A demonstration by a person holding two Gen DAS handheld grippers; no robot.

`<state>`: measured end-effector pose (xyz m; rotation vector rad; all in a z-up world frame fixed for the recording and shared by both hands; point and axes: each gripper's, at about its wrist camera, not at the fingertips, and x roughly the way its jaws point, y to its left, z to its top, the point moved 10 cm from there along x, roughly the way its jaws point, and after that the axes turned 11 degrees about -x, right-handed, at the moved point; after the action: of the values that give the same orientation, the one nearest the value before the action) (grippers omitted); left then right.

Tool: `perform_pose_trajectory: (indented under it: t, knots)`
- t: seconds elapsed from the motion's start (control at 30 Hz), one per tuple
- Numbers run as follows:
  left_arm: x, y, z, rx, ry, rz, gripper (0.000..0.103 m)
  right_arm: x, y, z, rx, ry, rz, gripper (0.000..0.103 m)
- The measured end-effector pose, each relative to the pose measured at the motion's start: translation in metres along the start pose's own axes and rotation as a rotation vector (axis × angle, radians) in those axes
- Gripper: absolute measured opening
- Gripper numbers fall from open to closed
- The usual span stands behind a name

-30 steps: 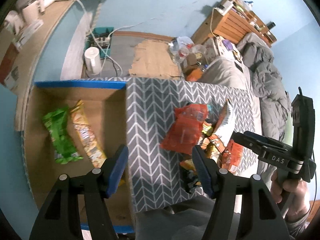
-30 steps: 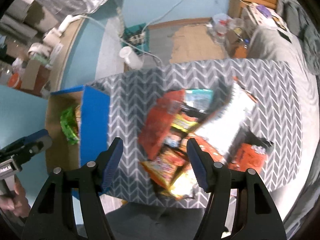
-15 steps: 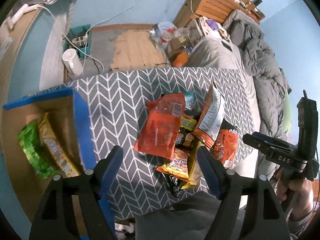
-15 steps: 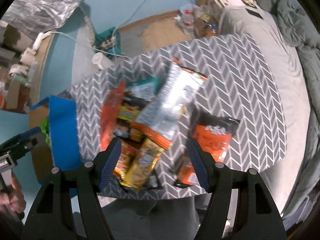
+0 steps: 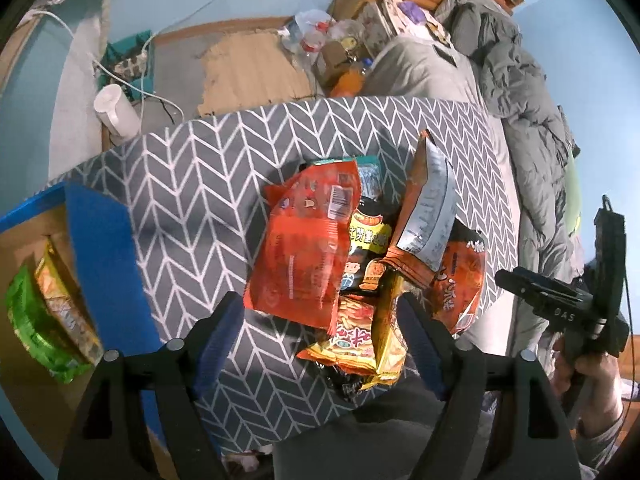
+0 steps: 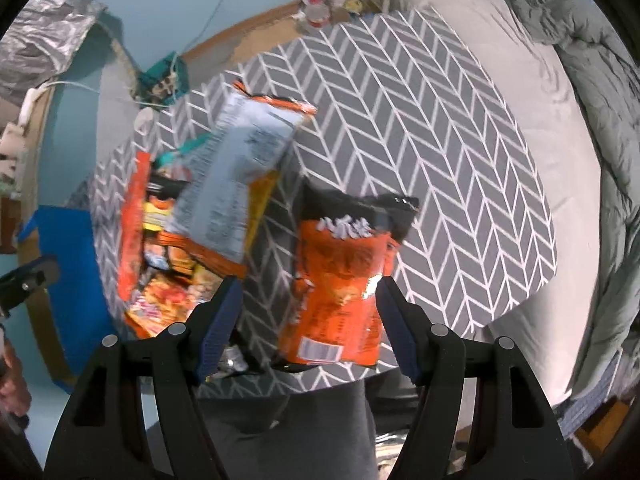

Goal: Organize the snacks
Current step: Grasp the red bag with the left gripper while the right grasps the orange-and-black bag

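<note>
A grey chevron-patterned table (image 5: 192, 168) stands beside an unmade bed (image 5: 520, 92), with a blue-edged cardboard box (image 5: 100, 248) against its left side. Inside the box lie a green packet (image 5: 32, 328) and a yellow packet (image 5: 60, 296). A heap of snack bags (image 5: 352, 264) sits near the table's front edge: a big red bag (image 5: 304, 248) on top, an orange-and-black bag (image 6: 340, 280) just beside the heap. The left gripper (image 5: 320, 340) hangs above the heap, its jaws just widened and empty. The right gripper (image 6: 308, 316) hovers over the orange-and-black bag, jaws apart, gripping nothing.
</note>
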<state>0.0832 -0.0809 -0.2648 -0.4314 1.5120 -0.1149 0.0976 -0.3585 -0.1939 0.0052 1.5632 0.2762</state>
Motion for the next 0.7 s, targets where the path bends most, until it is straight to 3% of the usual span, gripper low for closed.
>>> perform_pose_trajectory:
  t: [0.7]
  knots:
    - [0.056,0.004,0.013,-0.006,0.116,0.013,0.081,0.078,-0.009,-0.016,0.078,0.076,-0.018,0.068]
